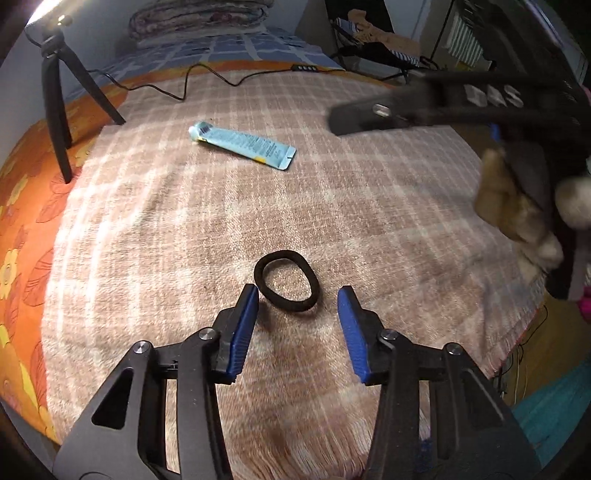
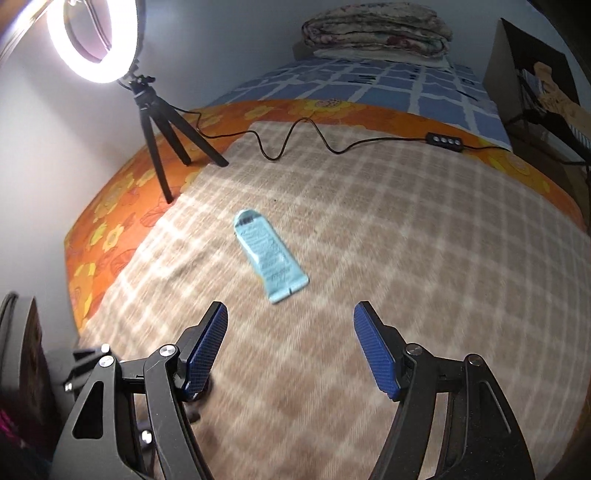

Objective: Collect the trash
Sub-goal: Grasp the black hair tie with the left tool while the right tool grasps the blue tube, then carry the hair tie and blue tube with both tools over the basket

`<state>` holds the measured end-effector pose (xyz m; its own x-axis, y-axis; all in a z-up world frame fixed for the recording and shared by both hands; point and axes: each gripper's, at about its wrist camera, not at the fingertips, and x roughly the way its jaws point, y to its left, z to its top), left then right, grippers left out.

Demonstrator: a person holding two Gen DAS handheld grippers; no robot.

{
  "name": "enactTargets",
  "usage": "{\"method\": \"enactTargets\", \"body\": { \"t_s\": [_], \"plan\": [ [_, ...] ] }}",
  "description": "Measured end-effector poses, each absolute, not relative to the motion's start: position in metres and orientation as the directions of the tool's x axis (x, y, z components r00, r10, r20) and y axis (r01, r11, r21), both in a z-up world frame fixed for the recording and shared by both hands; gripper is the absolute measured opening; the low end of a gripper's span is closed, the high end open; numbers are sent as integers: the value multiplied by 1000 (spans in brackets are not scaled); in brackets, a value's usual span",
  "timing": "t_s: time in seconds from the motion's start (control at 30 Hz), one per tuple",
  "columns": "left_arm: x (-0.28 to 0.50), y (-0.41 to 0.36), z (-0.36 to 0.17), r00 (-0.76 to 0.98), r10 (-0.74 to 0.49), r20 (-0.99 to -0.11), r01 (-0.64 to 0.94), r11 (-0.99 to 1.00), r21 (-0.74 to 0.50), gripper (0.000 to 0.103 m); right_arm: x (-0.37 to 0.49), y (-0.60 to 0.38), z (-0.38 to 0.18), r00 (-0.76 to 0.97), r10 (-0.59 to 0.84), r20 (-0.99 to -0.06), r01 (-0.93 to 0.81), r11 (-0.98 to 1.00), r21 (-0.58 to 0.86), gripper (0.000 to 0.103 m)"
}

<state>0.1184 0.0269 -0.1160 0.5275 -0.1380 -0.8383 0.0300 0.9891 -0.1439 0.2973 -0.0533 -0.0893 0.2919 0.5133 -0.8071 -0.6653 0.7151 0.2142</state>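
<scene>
A black hair tie lies on the checked beige blanket, just ahead of my open, empty left gripper, closer to its left fingertip. A light blue squeezed tube lies farther back on the blanket. In the right wrist view the same tube lies ahead of my open, empty right gripper, slightly left of centre. The right gripper shows blurred at the upper right of the left wrist view.
A ring light on a black tripod stands at the back left on the orange flowered sheet. Its cable and remote run across the blanket's far edge. Folded bedding lies at the back. The blanket's edge drops off at right.
</scene>
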Motion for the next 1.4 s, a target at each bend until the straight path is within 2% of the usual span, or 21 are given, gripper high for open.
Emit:
{"method": "enactTargets", "body": {
  "t_s": [0.2,0.37,0.43,0.53,0.77,0.83,0.9,0.97,1.07,1.13,1.4],
  "plan": [
    [128,31,-123,538,-143,-831,39,989,-145,41,315,-36,-103,281,512,-812,-669,711,217,71],
    [137,38,-127,551,-122,-825,42,992,-118,26,323,-14,-112,270,504,-821,-687,697,202,71],
    [143,45,-128,552,-120,-825,33,992,-122,12,324,-5,-115,269,497,-825,-703,687,185,71],
    [149,57,-129,550,-139,-824,20,988,-154,8,328,9,-120,274,482,-832,-717,679,158,71],
    [149,70,-131,544,-156,-824,8,984,-180,7,334,33,-134,298,451,-841,-730,676,104,70],
    [150,76,-132,543,-155,-825,0,983,-185,6,330,37,-134,311,443,-841,-739,670,79,63],
    [150,79,-132,543,-154,-826,-6,982,-188,6,327,40,-134,322,434,-841,-748,662,55,47],
    [150,80,-132,543,-149,-826,-12,983,-185,6,324,40,-133,321,439,-839,-755,653,53,38],
    [149,83,-131,545,-138,-827,-21,984,-178,6,322,35,-131,310,454,-835,-755,651,74,30],
    [149,84,-131,547,-130,-827,-26,985,-173,6,322,31,-130,297,464,-834,-751,653,96,4],
    [133,77,-120,561,-108,-821,-32,988,-152,6,312,13,-119,310,481,-820,-735,668,114,6]
  ]
}}
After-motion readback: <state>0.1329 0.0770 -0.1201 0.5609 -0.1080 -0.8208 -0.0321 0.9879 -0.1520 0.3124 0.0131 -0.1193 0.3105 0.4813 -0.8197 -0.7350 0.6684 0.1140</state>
